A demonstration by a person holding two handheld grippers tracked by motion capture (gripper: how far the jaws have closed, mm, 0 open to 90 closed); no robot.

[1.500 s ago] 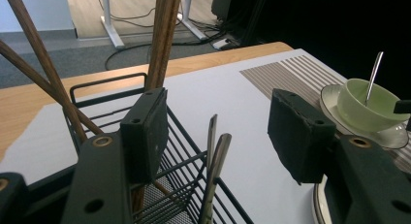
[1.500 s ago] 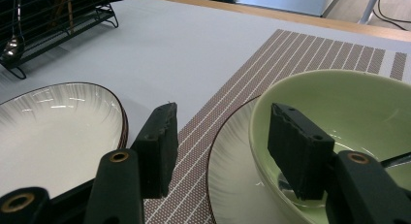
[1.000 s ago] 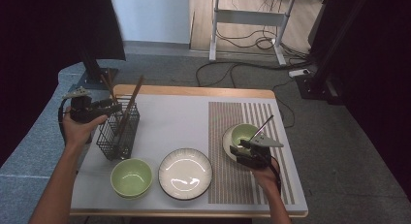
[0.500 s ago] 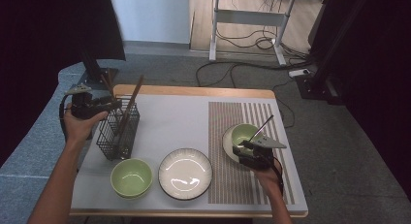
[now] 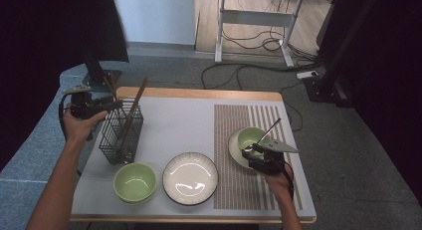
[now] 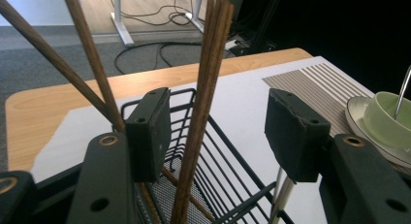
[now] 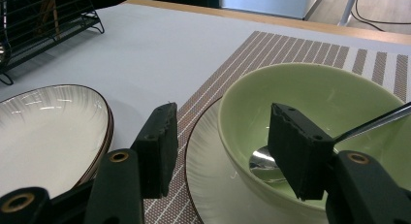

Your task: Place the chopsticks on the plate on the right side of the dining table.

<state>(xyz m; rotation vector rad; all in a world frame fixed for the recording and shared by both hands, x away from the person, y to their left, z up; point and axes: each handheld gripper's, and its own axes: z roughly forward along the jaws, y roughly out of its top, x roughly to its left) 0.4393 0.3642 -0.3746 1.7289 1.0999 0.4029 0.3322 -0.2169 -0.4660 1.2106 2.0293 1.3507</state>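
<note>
Left gripper (image 5: 102,106): held over the wire basket at the left end of the desk, its fingers (image 6: 150,132) spread; they have just been closing a little, and they press on nothing.
Chopstick pair (image 6: 201,103): two dark wooden sticks standing together between the left fingers, nearer the left-hand one in the left gripper view; whether they touch it I cannot tell. Their lower ends go down into the basket.
Other chopsticks (image 6: 87,54): two more lean away behind the left-hand finger, crossing near its top edge.
Wire basket (image 5: 121,135): black, directly below the left fingers, on the white part of the desk.
Right gripper (image 5: 255,151): low at the near rim of the green bowl, fingers (image 7: 157,146) spread and pinching nothing.
Green bowl (image 7: 310,95): its near wall stands between the right fingers, one finger outside over the saucer, the other inside the bowl.
Spoon (image 7: 264,163): metal, lying in the bowl just beside the inner finger, its handle rising past that finger to the right.
Saucer (image 7: 203,185): white, under the bowl, on the striped mat (image 5: 249,190).
White plate (image 5: 190,177): left of the right fingers, well apart from the left ones.
Second green bowl (image 5: 134,182): just beyond that plate, in front of the basket.
Desk (image 5: 184,120): white top with a wooden edge.
</note>
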